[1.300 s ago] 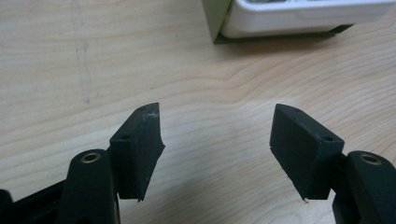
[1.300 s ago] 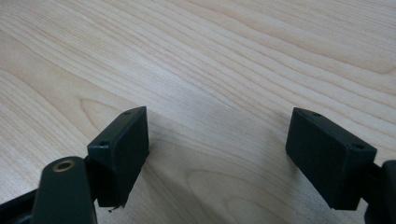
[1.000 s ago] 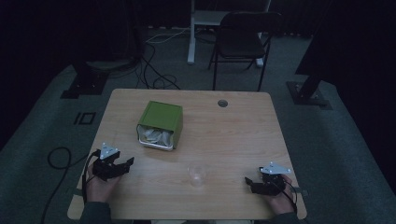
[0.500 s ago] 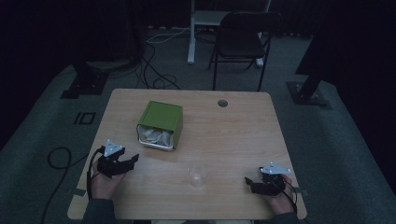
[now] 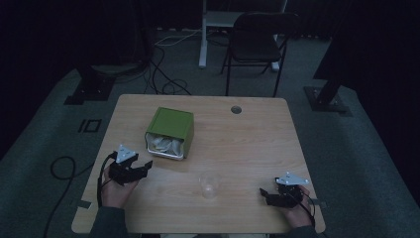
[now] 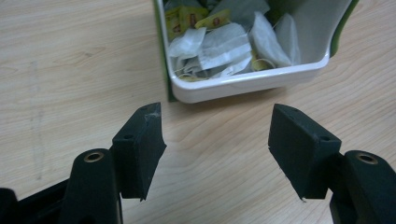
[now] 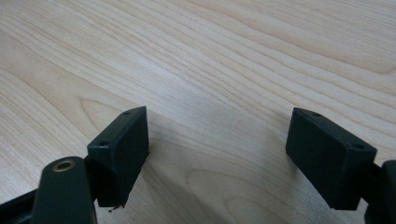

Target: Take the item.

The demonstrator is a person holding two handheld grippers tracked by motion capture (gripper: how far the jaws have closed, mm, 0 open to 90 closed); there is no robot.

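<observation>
Item 1. Left gripper [image 5: 141, 167]: jaws spread wide, nothing between them. Against the pictures a second and half a second back, it has advanced up the table and turned toward the box; it was lower and further out at the table's near-left edge. Seen along its own jaws, left gripper [image 6: 217, 140], the gap frames the box's white rim.

Item 2. Green box [image 5: 171, 130], lying on its side just ahead of the left gripper, open mouth toward it, not touched. Position unchanged over the last second.

Item 3. Tea bags [image 6: 224, 44], a loose heap inside the white liner [image 6: 247, 84] of the box; some white paper sachets, some with yellow tags. Just beyond the left jaw tips, apart from them.

Item 4. Clear glass [image 5: 209, 185], upright, to the right of the left gripper, between the two grippers, nearer the table's front edge. Appears empty. Unmoved.

Item 5. Right gripper [image 5: 270, 196]: jaws wide, holding nothing, low over bare table [image 7: 233, 56]. Same place as in both earlier pictures; well apart from the box, near the glass.

Item 6. Chair [image 5: 257, 42], beyond the table's far edge, far ahead of both grippers.

Assessment: the left-hand approach suggests a reach into the box for a tea bag is beginning; nothing is gripped yet. The glass looks the likely destination.
</observation>
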